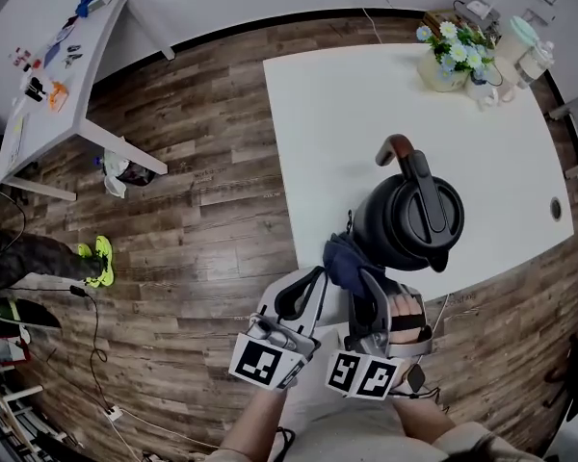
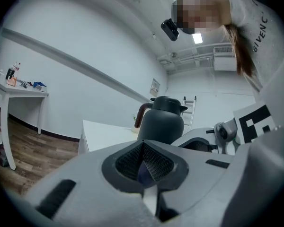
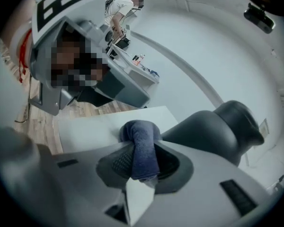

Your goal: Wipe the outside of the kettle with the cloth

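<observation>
On the bench: kettle is stood near the 6 o'clock edge.
Cloth: pinched by right hand-held gripper, at kettle's 8 o'clock.
Left hand-held gripper: closed, nothing held.

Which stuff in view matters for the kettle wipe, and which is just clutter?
Job:
kettle
cloth, clamped in right claw
white table under the kettle

Lying about:
flowers
pale-green container
side table with small items
</observation>
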